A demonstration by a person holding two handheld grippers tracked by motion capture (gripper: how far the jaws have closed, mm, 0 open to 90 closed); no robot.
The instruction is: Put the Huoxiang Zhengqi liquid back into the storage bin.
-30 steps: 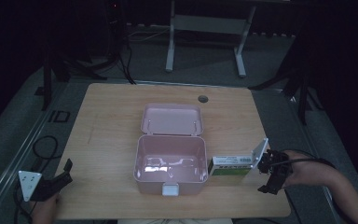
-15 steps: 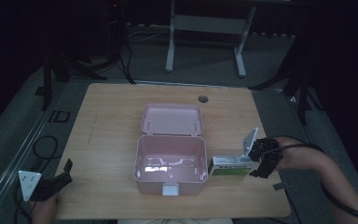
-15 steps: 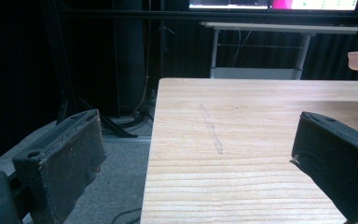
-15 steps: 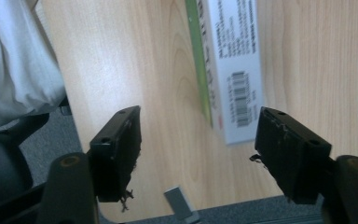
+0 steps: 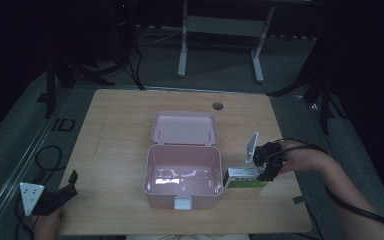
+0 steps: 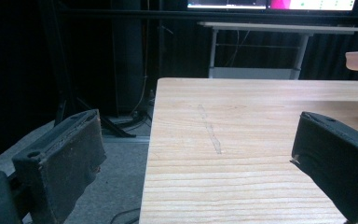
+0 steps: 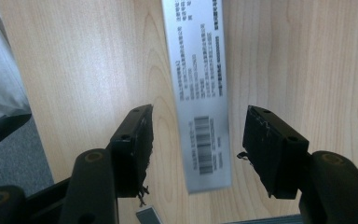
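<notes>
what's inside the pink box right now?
The pink box stands open, lid laid back. The high view shows bare floor with glare on it and no objects; the strip behind the front wall is hidden. The small carton lies outside, beside its right wall.

Black grippers with padded fingers [image 7: 133,144], screw holes, black trailing cable [image 5: 360,212].

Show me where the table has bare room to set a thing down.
Free: the wide strip left of the open pink box, up to the left gripper; also the far band behind its lid, around the table's hole. Crowded: right of the box, where the right gripper straddles the small carton.
</notes>
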